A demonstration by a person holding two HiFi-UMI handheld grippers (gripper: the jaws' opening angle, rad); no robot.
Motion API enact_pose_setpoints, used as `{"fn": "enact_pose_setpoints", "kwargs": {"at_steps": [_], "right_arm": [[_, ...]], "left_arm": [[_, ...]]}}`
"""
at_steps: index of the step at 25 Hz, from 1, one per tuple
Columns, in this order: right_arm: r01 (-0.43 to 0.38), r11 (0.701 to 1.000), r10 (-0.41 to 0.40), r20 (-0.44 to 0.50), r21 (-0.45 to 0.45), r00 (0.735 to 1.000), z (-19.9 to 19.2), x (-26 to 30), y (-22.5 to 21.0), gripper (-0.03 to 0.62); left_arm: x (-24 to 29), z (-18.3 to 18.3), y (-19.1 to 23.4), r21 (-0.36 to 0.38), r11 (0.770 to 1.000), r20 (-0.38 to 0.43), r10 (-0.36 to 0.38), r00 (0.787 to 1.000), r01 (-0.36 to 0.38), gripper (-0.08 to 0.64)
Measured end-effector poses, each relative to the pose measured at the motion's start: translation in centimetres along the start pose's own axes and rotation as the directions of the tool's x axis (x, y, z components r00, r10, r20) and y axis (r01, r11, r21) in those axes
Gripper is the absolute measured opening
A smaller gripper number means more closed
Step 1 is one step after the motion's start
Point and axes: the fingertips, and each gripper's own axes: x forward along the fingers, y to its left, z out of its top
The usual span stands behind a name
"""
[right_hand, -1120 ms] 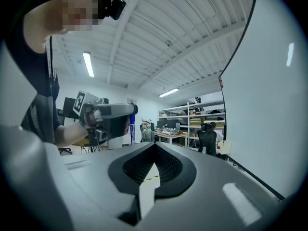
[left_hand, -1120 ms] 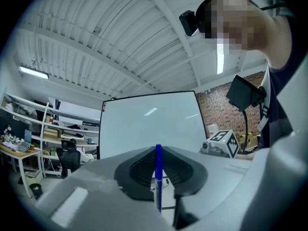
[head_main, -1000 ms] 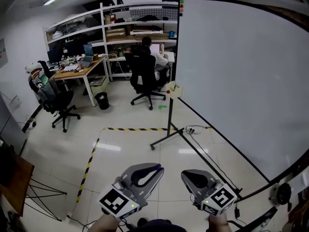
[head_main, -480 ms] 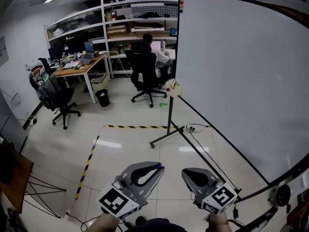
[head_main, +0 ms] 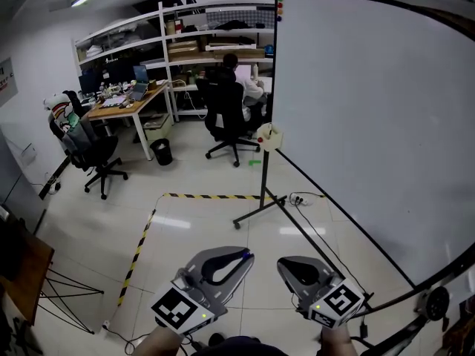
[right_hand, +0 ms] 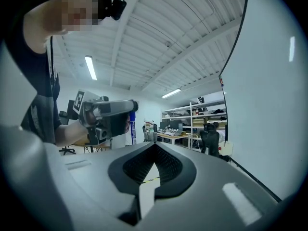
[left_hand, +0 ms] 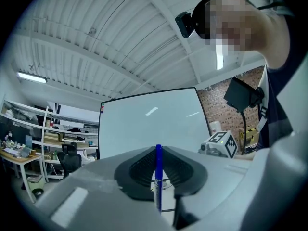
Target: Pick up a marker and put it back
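Blue marker (left_hand: 158,174) stands upright, pinched between the narrowly parted jaws of the left gripper (left_hand: 158,148), held low before the near end of a large whiteboard (head_main: 371,124). Right gripper (right_hand: 154,144), just beside its partner and closer to the whiteboard, carries nothing, its jaw tips pressed together. Both tools point towards the whiteboard's left edge. Striped floor tape (head_main: 211,197) runs off to the left of the whiteboard's stand. Beyond that edge, a seated person (head_main: 231,80) works at a desk, back turned, well apart from the grippers.
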Motion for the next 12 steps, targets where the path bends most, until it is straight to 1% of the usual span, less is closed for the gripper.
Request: {"fn": "enact_pose_setpoints", "kwargs": {"at_steps": [2, 6, 12], "right_arm": [[-0.013, 1.000, 0.013, 0.004, -0.012, 1.000, 0.3, 0.1, -0.1, 0.000], [-0.014, 1.000, 0.014, -0.012, 0.010, 1.000, 0.3, 0.1, -0.6, 0.000], [-0.042, 0.999, 0.042, -0.006, -0.021, 0.999, 1.1, 1.1, -1.9, 0.000]], "left_arm": [[0.4, 0.2, 0.0, 0.003, 1.000, 0.002, 0.002, 1.000, -0.002, 0.040], [1.1, 0.4, 0.3, 0.006, 1.000, 0.009, 0.014, 1.000, -0.014, 0.040], [2.4, 1.0, 1.5, 0.026, 0.999, 0.023, 0.038, 0.999, -0.039, 0.040]]}}
